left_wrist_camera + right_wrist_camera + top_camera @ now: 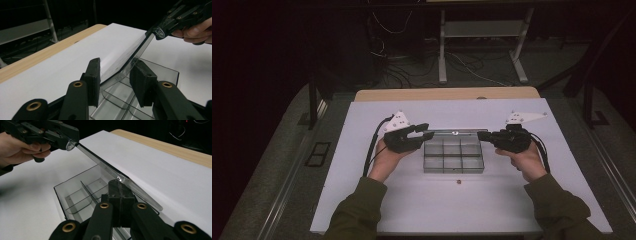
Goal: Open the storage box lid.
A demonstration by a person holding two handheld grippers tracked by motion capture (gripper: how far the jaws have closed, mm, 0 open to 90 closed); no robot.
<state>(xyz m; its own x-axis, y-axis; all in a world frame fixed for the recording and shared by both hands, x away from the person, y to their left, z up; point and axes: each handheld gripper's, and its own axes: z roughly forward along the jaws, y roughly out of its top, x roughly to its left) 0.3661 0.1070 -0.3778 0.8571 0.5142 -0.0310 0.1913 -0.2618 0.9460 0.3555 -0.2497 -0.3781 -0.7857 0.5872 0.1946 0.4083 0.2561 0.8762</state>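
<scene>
Lid [454, 132] of the clear compartment box [454, 164], mid-desk [362, 200], stands raised: our right claw [482, 135] pinches 1 corner, our left claw [428, 134] gapes around the other, so it could twist free.

a board [362, 200] lay on the counter [442, 93], whose far edge showed behind it. a divided box [454, 157] sat mid-board, its lid [454, 132] raised along the far side. the left gripper [424, 133] was at the lid's left end, the right gripper [484, 135] at its right end. a small object [457, 182] lay on the board just in front of the box, nearer the person. a stand [482, 30] stood on the floor behind the counter.
</scene>
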